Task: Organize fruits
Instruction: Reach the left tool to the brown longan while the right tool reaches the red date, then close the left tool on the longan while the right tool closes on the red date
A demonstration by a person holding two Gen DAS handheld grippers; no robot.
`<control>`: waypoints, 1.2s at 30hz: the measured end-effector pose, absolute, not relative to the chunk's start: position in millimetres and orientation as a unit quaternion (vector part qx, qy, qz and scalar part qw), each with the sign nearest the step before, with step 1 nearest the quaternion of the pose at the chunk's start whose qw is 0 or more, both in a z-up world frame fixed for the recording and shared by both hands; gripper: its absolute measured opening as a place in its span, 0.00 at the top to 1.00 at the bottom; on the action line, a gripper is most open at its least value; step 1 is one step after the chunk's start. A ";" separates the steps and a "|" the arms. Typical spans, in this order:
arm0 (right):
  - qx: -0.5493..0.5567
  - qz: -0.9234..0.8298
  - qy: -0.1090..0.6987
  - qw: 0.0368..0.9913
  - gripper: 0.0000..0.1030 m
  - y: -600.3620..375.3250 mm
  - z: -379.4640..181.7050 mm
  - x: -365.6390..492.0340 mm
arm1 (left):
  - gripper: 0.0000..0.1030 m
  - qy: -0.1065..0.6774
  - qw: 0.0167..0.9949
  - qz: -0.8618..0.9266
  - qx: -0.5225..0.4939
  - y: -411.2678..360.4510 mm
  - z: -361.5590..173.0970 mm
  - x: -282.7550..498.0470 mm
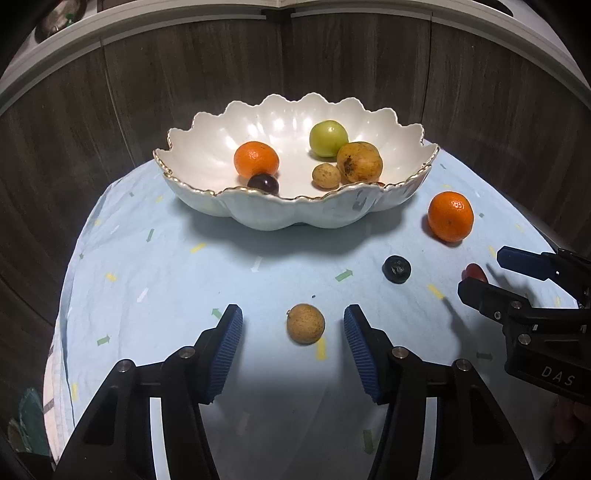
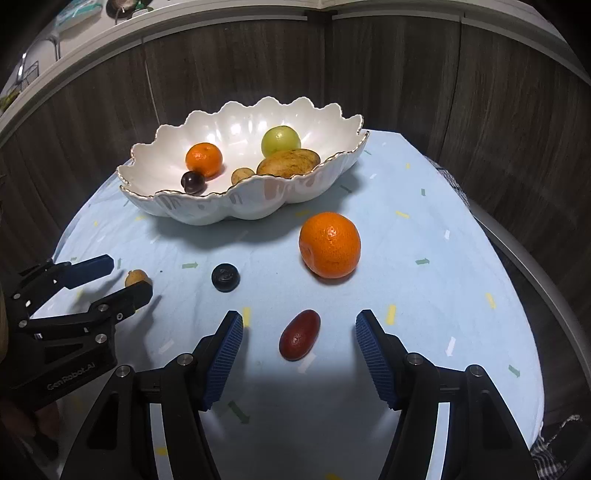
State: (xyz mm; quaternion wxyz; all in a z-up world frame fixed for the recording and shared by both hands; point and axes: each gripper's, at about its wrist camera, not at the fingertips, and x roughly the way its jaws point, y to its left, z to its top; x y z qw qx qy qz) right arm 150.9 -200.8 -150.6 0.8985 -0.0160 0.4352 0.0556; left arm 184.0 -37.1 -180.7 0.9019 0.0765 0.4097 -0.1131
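Observation:
A white scalloped bowl point(image 1: 229, 206) point(image 2: 207, 212) holds an orange, a green fruit, a tan fruit, a small brown fruit and a dark plum. On the blue cloth lie a small brown fruit point(image 1: 306, 324) point(image 2: 136, 277), a dark blue fruit point(image 1: 396, 269) point(image 2: 225, 277), an orange point(image 1: 450, 216) point(image 2: 329, 244) and a red fruit point(image 2: 299, 334) point(image 1: 474, 272). My left gripper point(image 1: 293, 323) point(image 2: 127, 275) is open, with the brown fruit between its fingers. My right gripper point(image 2: 299, 328) point(image 1: 480, 271) is open around the red fruit.
The round table with the blue patterned cloth point(image 1: 177, 280) stands against dark wood panels point(image 1: 184, 74). The cloth's edge falls away at the left and right. A white counter edge point(image 2: 221, 22) runs above the panels.

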 end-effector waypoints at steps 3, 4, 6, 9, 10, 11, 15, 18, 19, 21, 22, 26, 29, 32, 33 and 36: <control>-0.015 0.056 0.433 0.899 0.37 -200.8 -151.4 151.0 | 0.50 0.409 0.902 -0.116 0.080 -39.7 -181.7 184.6; -0.013 0.057 0.433 0.899 0.38 -201.0 -152.0 151.6 | 0.51 0.410 0.901 -0.117 0.080 -40.3 -182.5 185.0; -0.013 0.058 0.435 0.899 0.38 -200.7 -153.5 152.2 | 0.55 0.415 0.898 -0.120 0.080 -41.0 -184.3 186.8; -0.011 0.059 0.437 0.897 0.40 -200.4 -155.7 153.3 | 0.58 0.421 0.896 -0.120 0.078 -39.8 -186.1 188.5; -0.011 0.059 0.439 0.897 0.42 -199.9 -156.5 153.8 | 0.59 0.424 0.895 -0.120 0.076 -39.7 -186.7 189.0; -0.011 0.060 0.440 0.896 0.44 -199.6 -156.8 153.5 | 0.60 0.426 0.893 -0.120 0.075 -39.6 -187.4 189.9; -0.008 0.064 0.448 0.892 0.52 -199.0 -161.4 155.5 | 0.65 0.435 0.889 -0.123 0.073 -39.9 -190.3 191.7; -0.009 0.062 0.451 0.890 0.58 -199.2 -163.3 156.3 | 0.65 0.436 0.888 -0.124 0.072 -39.9 -190.7 191.6; -0.009 0.062 0.451 0.890 0.62 -199.2 -163.3 156.0 | 0.67 0.437 0.888 -0.126 0.072 -40.0 -190.7 191.7; -0.010 0.063 0.451 0.890 0.68 -198.9 -163.6 156.0 | 0.70 0.438 0.887 -0.129 0.071 -40.6 -191.0 192.0; -0.011 0.062 0.450 0.891 0.72 -198.9 -163.6 156.0 | 0.71 0.437 0.887 -0.131 0.072 -41.0 -190.9 191.9; -0.012 0.061 0.450 0.891 0.77 -199.6 -163.8 155.8 | 0.76 0.437 0.886 -0.136 0.076 -43.4 -190.6 191.3; -0.014 0.062 0.450 0.891 0.77 -199.1 -163.8 155.5 | 0.78 0.437 0.886 -0.137 0.075 -43.5 -189.9 191.3; -0.014 0.064 0.449 0.891 0.78 -198.8 -163.4 155.3 | 0.78 0.436 0.886 -0.137 0.074 -43.4 -189.1 191.7; -0.015 0.064 0.449 0.891 0.78 -198.5 -163.0 155.1 | 0.78 0.436 0.886 -0.137 0.075 -43.2 -189.0 191.9; -0.017 0.066 0.446 0.893 0.78 -198.0 -161.2 154.4 | 0.78 0.434 0.887 -0.135 0.075 -43.1 -188.2 192.1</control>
